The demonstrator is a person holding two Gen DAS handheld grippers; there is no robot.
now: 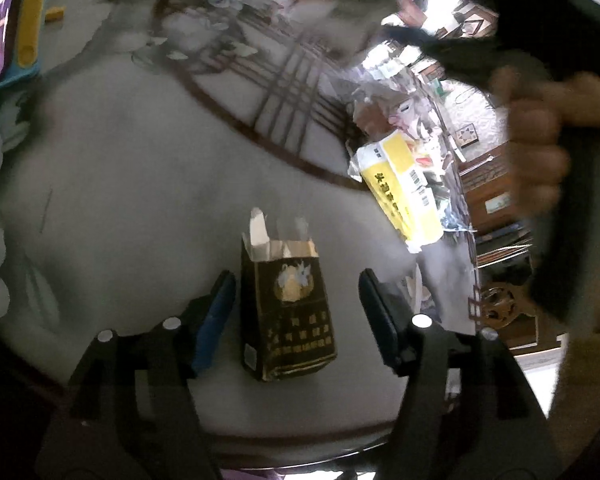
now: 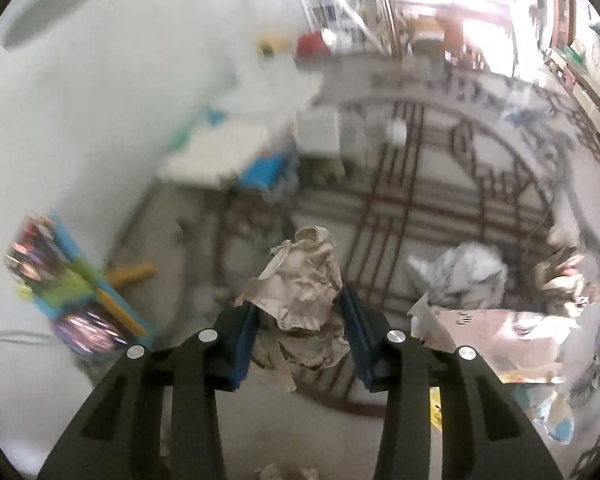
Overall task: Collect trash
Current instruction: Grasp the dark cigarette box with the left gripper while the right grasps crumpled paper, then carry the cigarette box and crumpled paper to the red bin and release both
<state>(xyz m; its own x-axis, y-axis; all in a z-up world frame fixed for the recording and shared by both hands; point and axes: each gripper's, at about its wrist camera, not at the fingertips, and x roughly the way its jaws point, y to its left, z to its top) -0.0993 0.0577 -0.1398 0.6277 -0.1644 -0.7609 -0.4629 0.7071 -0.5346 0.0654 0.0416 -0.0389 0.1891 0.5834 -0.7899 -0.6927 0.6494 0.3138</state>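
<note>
Standing on the table [image 1: 140, 168], one dark cigarette pack [image 1: 286, 312] is seen between the two fingers of the left gripper [image 1: 296, 300]. Its top is torn open and white flaps stick out. The jaws are spread, and a gap is seen on each side of the pack, so it is not pressed. One yellow box [image 1: 404, 196] lies at the table's right edge, well apart from the pack, beside a heap of wrappers whose number cannot be counted. One hand [image 1: 540, 160] is seen at the right, closed round a dark handle. At the far left one blue and yellow toy [image 1: 24, 28] is seen.

In the right wrist view, one crumpled brown paper [image 2: 304, 292] is clamped between the two blue pads [image 2: 246, 344] of the right gripper [image 2: 300, 320], whose jaws are closed on it. One grey crumpled wad [image 2: 464, 276] lies to the right on the table, apart from the paper, and one flat cardboard piece [image 2: 496, 332] lies just in front of it. Much of this view is blurred, so smaller things further back cannot be told.
</note>
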